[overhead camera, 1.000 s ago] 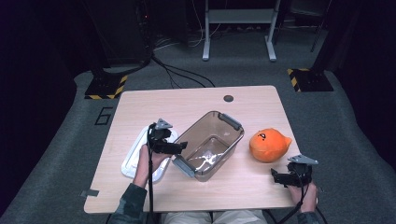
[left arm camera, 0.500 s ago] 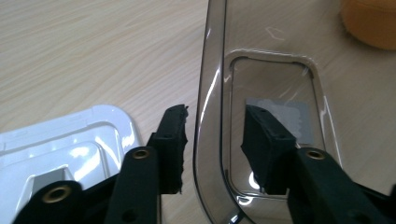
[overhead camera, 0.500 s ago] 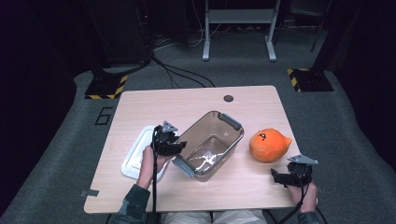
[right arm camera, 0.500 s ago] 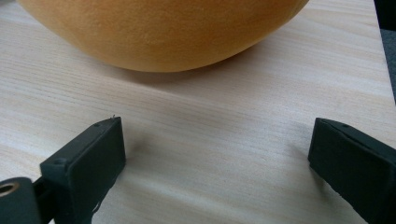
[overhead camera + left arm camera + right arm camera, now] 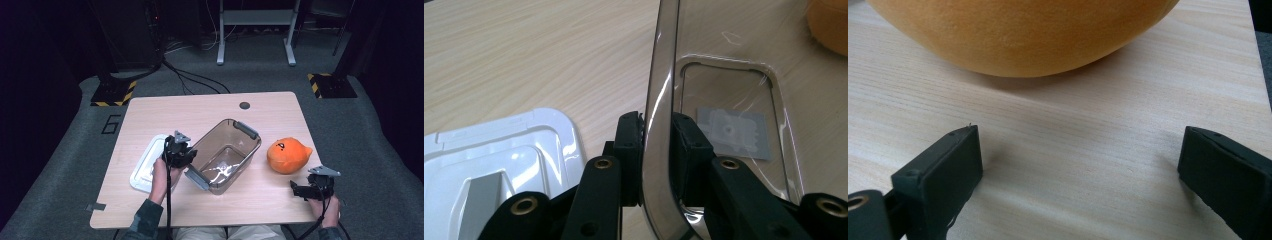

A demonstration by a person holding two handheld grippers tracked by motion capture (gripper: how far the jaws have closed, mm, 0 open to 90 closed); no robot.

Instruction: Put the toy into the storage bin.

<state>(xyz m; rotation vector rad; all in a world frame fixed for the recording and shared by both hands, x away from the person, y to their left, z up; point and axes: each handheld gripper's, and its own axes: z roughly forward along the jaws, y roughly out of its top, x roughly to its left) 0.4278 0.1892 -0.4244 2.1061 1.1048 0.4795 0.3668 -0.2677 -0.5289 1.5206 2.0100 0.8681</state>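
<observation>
Smoky clear plastic bin (image 5: 223, 161) sits mid-table, its near-left wall pinched between the left gripper (image 5: 658, 132) jaws, which have just closed; white lid (image 5: 148, 162) beside it. Right gripper (image 5: 1075, 160) gapes wide before the orange plush (image 5: 286, 155)

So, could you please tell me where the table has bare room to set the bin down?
The far strip of the table, between the back edge and the clear bin, is bare except for a small round hole. The near edge between the two hands is free too. It is crowded mid-table: white lid, left gripper clamped on the bin's wall, orange plush toy.
</observation>
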